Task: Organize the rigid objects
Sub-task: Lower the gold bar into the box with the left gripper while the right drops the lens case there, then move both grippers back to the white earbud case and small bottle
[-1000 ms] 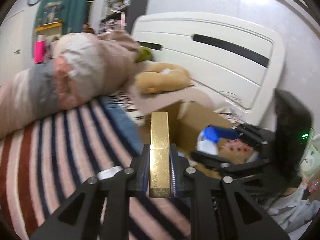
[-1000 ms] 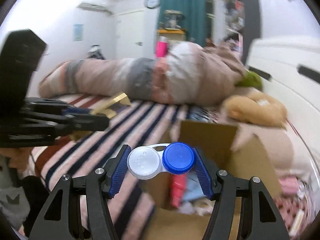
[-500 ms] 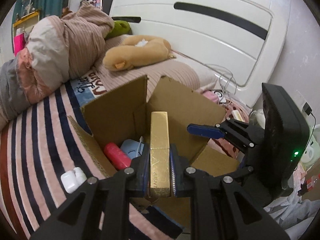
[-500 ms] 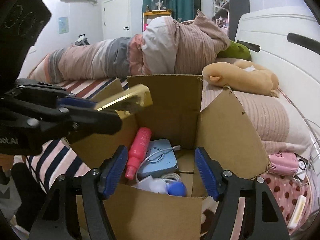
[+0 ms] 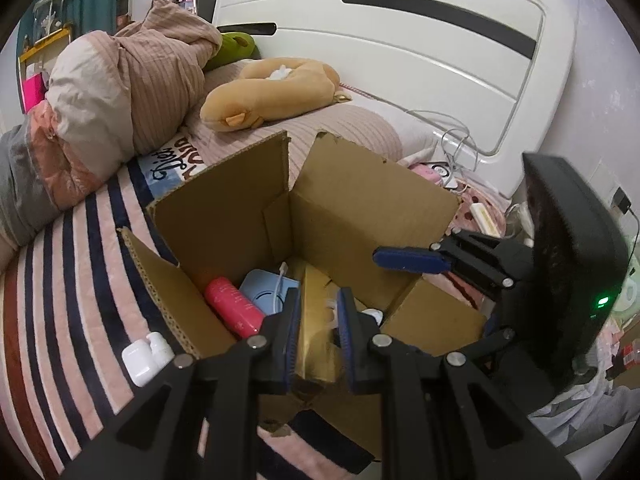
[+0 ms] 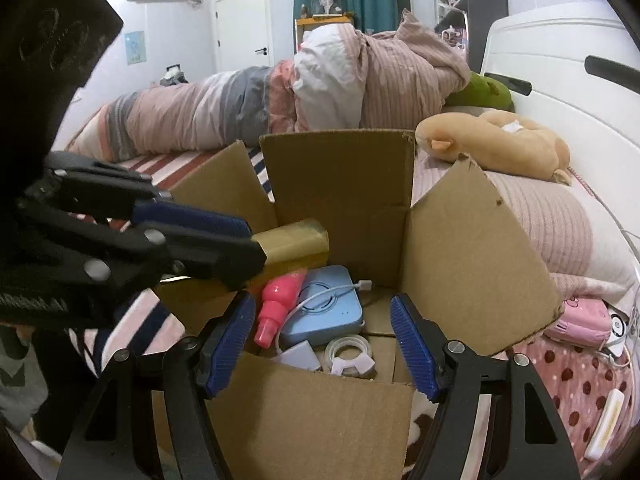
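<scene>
An open cardboard box (image 5: 352,196) (image 6: 472,240) stands on the bed. My left gripper (image 5: 318,316) (image 6: 240,236) holds a long gold box (image 5: 316,328) (image 6: 296,240) over the opening; the jaws stand a little apart around it and the box looks blurred. My right gripper (image 6: 324,344) (image 5: 404,260) is open and empty at the box's near wall. Inside lie a pink bottle (image 6: 280,300) (image 5: 236,312), a light blue device (image 6: 324,308) with a white cable, and a tape dispenser (image 6: 348,354).
A white earbud case (image 5: 146,354) lies on the striped blanket (image 5: 60,300) left of the box. A rolled duvet (image 6: 280,96), a tan plush (image 6: 496,144) and the white headboard (image 5: 400,44) lie behind. A pink pouch (image 6: 580,318) sits right.
The left gripper has moved over the box and lowered; its jaws have widened around the gold box. The right gripper dropped the blue-and-white lens case into the box and stays open.
</scene>
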{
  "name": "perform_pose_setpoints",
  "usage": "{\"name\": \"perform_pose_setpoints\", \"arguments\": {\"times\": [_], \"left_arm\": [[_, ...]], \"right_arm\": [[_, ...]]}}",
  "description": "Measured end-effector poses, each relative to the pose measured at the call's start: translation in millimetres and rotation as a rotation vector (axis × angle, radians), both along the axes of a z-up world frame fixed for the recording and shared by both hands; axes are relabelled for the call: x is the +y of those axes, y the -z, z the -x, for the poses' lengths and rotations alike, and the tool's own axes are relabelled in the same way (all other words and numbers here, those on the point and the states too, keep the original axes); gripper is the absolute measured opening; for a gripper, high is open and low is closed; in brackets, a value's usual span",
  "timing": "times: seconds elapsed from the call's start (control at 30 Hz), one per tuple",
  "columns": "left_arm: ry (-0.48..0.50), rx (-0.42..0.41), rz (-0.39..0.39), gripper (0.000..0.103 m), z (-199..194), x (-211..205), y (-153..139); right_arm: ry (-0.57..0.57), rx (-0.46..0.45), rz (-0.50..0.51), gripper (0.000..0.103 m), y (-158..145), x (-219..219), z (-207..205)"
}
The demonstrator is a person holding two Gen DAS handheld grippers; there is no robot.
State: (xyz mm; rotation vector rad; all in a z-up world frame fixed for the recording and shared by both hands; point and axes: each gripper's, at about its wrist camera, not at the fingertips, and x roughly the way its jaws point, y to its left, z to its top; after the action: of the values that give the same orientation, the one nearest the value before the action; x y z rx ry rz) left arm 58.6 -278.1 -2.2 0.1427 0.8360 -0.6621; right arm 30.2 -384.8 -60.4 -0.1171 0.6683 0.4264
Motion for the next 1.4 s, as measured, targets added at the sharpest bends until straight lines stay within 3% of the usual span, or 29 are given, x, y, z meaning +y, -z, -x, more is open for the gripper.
{"name": "perform_pose_setpoints", "arguments": {"times": [0.23, 0.3, 0.37, 0.57, 0.97, 1.13, 1.4], "left_arm": [[-0.015, -0.001, 0.013, 0.016, 0.5, 7.0, -4.0], [-0.026, -0.004, 0.02, 0.021, 0.8, 11.6, -6.4], [-0.035, -0.01, 0.025, 0.034, 2.1, 15.9, -8.4], [-0.058, -0.033, 0.051, 0.045, 7.0, 38.1, -20.4], [-0.155, -0.12, 0.062, 0.058, 27.1, 119.4, -38.1], [-0.214, -0.132, 0.058, 0.06, 34.7, 166.4, -32.1], [-0.29, -0.102, 0.034, 0.068, 31.4, 232.5, 8.4]], "right_arm": [[0.012, 0.009, 0.011, 0.068, 2.9, -1.1, -1.1], [0.013, 0.012, 0.017, 0.068, 3.5, -1.0, -1.2], [0.016, 0.013, 0.023, 0.068, 3.7, -0.3, -1.5], [0.026, 0.016, 0.033, 0.068, -2.0, 3.2, 0.2], [-0.001, -0.059, 0.071, 0.068, -44.9, 38.5, 19.5], [-0.041, -0.09, 0.097, 0.068, -58.2, 73.5, 28.9], [-0.191, -0.061, 0.01, 0.068, -58.9, 140.1, 29.4]]}}
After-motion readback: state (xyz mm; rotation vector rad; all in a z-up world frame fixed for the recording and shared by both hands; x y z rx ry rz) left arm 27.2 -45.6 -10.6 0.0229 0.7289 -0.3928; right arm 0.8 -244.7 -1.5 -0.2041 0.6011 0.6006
